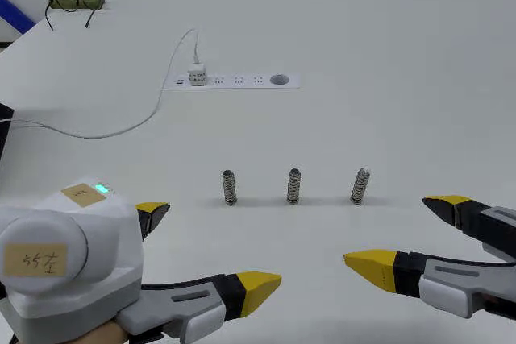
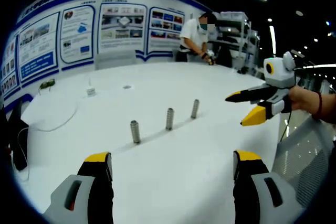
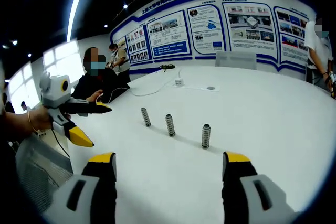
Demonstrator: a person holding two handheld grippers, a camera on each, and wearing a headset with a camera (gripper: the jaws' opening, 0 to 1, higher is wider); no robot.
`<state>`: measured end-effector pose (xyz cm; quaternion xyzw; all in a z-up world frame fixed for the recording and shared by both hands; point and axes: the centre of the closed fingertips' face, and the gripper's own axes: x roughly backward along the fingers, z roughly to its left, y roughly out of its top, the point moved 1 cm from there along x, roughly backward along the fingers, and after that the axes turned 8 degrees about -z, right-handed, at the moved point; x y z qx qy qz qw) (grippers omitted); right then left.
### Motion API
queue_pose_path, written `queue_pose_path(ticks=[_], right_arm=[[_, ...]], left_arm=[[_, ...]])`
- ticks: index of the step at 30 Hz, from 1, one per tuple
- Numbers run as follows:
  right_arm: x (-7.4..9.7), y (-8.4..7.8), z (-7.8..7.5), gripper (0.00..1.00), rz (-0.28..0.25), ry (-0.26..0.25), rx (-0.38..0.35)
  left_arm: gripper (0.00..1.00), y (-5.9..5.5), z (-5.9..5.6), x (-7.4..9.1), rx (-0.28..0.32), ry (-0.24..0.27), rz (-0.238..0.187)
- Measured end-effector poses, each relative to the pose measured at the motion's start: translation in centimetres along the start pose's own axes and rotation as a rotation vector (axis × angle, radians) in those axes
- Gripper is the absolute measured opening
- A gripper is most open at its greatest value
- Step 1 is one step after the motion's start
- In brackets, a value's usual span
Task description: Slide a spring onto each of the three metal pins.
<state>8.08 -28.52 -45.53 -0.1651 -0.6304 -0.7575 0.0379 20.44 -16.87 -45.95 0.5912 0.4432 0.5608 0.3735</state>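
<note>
Three upright metal pins stand in a row on the white table, each with a spring around it: the left one (image 1: 230, 187), the middle one (image 1: 293, 185) and the right one (image 1: 360, 185), which leans slightly. The same row appears in the left gripper view (image 2: 169, 118) and the right gripper view (image 3: 170, 125). My left gripper (image 1: 208, 249) hovers open at the near left, nothing between its yellow tips. My right gripper (image 1: 411, 235) hovers open at the near right, also empty. Both sit short of the pins.
A white power strip (image 1: 234, 80) with a plugged charger and trailing cable (image 1: 137, 122) lies farther back. Green glasses (image 1: 75, 2) rest at the far left corner. A person stands beyond the table (image 2: 197, 35); other people sit at its left end (image 3: 97, 77).
</note>
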Motion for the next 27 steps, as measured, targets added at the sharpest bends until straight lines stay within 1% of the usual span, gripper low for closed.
queue_pose_path(ticks=[3, 6, 10, 13, 21, 27], right_arm=[[-0.01, 0.02, -0.02, 0.85, -0.003, -0.003, -0.001], [0.02, -0.12, 0.00, 0.85, 0.002, -0.006, 0.003], [0.01, -0.14, 0.24, 0.85, 0.000, 0.004, 0.006], [-0.02, -0.11, 0.28, 0.85, -0.002, 0.005, 0.010], [-0.02, -0.11, 0.34, 0.86, -0.003, 0.005, 0.019], [-0.04, -0.07, 0.40, 0.87, -0.005, 0.005, 0.021]], left_arm=[[0.97, -0.02, -0.20, 0.00, -0.007, -0.008, 0.004], [0.98, -0.03, -0.16, 0.02, -0.028, -0.002, 0.009], [0.99, -0.04, -0.07, 0.01, -0.022, 0.001, 0.002], [1.00, -0.29, 0.05, 0.02, -0.025, 0.005, 0.010], [1.00, -0.35, 0.29, 0.10, -0.020, 0.018, 0.010], [1.00, -0.17, 0.29, 0.09, -0.020, 0.017, -0.007]])
